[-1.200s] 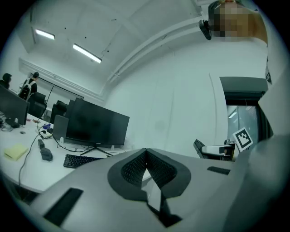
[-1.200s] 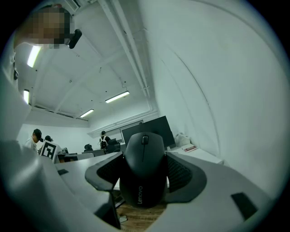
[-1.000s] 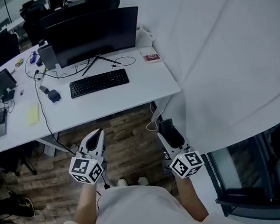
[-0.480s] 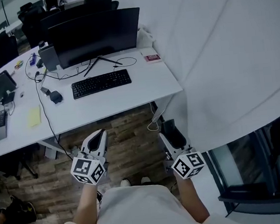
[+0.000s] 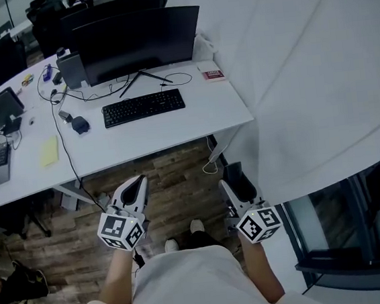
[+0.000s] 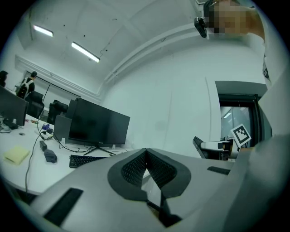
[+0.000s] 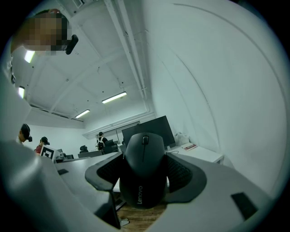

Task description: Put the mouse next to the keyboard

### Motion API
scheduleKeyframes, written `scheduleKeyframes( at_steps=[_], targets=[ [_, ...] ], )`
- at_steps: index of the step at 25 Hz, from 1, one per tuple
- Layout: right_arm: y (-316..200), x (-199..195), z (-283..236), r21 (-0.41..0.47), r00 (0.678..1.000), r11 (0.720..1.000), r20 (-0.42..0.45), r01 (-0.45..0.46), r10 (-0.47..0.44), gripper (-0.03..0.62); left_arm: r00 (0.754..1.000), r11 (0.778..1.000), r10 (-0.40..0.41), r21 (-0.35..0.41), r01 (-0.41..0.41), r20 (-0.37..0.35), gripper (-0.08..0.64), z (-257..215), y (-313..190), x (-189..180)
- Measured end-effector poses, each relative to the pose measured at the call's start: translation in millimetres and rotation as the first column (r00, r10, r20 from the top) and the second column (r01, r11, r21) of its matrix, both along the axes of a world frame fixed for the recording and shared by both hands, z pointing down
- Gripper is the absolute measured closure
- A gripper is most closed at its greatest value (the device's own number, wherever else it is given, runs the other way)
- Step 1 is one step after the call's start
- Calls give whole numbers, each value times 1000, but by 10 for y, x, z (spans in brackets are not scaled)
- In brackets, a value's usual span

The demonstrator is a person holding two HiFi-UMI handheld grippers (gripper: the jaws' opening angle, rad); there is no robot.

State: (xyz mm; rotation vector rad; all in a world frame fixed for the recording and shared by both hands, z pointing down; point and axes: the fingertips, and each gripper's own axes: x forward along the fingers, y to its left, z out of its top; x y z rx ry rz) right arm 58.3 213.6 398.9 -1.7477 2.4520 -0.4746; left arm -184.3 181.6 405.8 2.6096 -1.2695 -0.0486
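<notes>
1. Right gripper (image 5: 233, 174): the jaws stand wide and clamp a black mouse (image 7: 144, 167) by its two sides. The pads press on both flanks. The wheel end of the mouse points away from the gripper body, and its top face is turned toward the gripper's camera.
2. Left gripper (image 6: 146, 152): the jaws are closed with their tips touching. Nothing sits between them.
3. Gripper position: both grippers are held low in front of the person, over the wood floor (image 5: 172, 173) and short of the near edge of the desk (image 5: 200, 123). The left gripper is on the person's left and the right gripper on the right, well apart from each other.
4. Mouse location: the mouse is off the desk, in the air inside the right gripper. It is well apart from the keyboard (image 5: 143, 107).
5. Keyboard location: the black keyboard lies flat on the white desk, in front of the stand of a dark monitor (image 5: 138, 42). The desk surface to its right is bare.
6. Other items on the desk:
   - A small dark object (image 5: 79, 124) on a cable lies left of the keyboard.
   - A yellow pad (image 5: 48, 151) lies farther left.
   - A small red item (image 5: 214, 74) lies near the far right corner.
7. The person's shoes (image 5: 196, 226) show on the floor between the two grippers.
</notes>
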Motion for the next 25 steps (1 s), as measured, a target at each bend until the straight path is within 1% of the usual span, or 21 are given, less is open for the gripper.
scheduleKeyframes(
  at_steps=[6, 12, 20, 25],
  targets=[
    [-179, -1, 0, 6, 1000, 1000, -3, 8, -8, 291, 1000, 1000, -10, -11, 10, 8, 554, 66, -123, -7],
    [-495, 108, 61, -1, 1000, 1000, 5, 19, -19, 291, 1000, 1000, -14, -16, 14, 14, 554, 99, -385, 106],
    [-1139, 372, 139, -18, 999, 999, 14, 50, -50, 291, 999, 998, -51, -21, 51, -12, 554, 64, -980, 374],
    [-1618, 591, 183, -31, 996, 996, 22, 85, -84, 291, 996, 996, -91, -20, 91, 19, 554, 64, -1368, 575]
  ],
)
